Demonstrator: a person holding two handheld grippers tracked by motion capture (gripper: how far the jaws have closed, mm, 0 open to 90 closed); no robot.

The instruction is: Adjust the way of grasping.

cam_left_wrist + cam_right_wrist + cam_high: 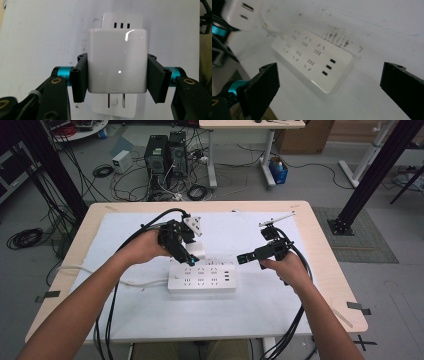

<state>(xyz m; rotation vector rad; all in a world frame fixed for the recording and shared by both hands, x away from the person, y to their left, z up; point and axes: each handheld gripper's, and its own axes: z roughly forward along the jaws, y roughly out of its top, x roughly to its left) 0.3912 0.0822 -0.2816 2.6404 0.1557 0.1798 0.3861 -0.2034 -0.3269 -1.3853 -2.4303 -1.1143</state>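
Over the middle of the desk, a little toward its far edge, the left gripper point(186, 251) hangs clamped on a white plug adapter point(117, 61); both black pads press its two side faces, and its two flat prongs stick out free below the grip in the left gripper view. The adapter sits just above the far left corner of the white power strip point(201, 278), not yet touching it by the look of it.

The strip lies flat, long axis running parallel to the desk's near edge, cord trailing off toward the left edge. Its rows of sockets face up; three USB ports sit at the right end.

The right gripper point(248, 257) hovers off the strip's right end, jaws spread wide with nothing between them, pointed at the strip. The left hand is the nearer one to the sockets. Judgement: the coming move turns on lining the prongs up over a socket and pressing straight down.

Surface: white sheet point(260, 305) over a pale wood desk point(345, 295), faintly smudged. Room: grey floor, computer towers point(165, 155) and loose cables beyond the far edge, black frame posts either side.
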